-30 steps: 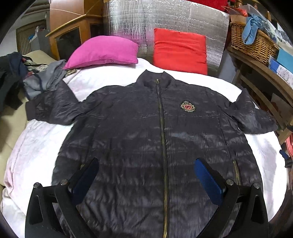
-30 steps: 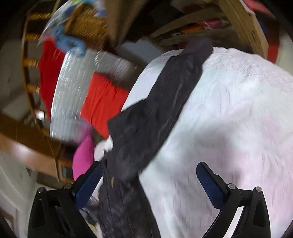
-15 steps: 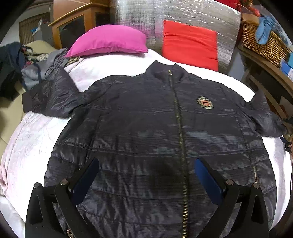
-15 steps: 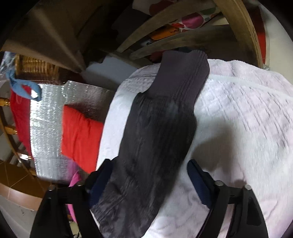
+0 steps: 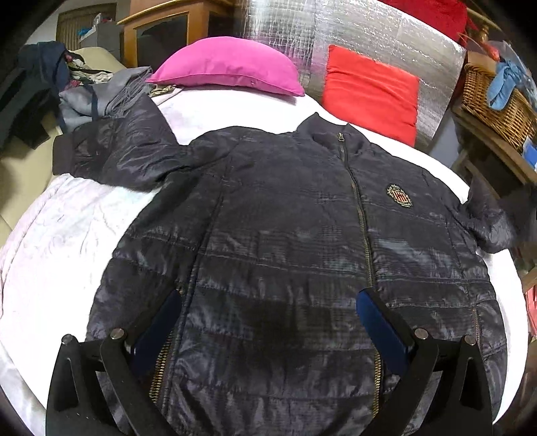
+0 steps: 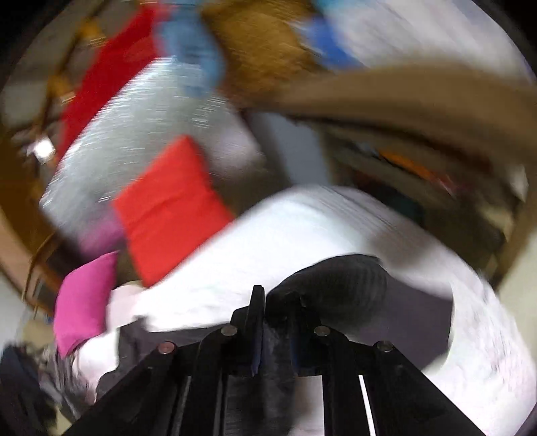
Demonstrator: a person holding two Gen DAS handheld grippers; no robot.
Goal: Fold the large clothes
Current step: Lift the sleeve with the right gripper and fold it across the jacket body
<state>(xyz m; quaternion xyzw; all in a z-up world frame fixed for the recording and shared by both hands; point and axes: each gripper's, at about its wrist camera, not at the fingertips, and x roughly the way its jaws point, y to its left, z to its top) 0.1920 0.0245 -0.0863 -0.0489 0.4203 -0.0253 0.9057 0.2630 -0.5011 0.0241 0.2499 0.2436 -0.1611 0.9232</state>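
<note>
The soft, puffy, slippery dark jacket (image 5: 295,255) is best pinched at its sleeve cuff (image 6: 339,278), low in the frame, where the right gripper (image 6: 275,322) is closing on cloth, while the left gripper (image 5: 268,325) is held wide open and empty.

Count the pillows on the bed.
2. The pink pillow lies at the head of the bed, left of the collar; the red pillow leans on the silver sheet. Clutter may hide others.

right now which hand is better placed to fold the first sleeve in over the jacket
Right. Its tool is closing on the sleeve cuff, fabric already between its pads. The left tool hangs open over the jacket body, gripping nothing.
</note>
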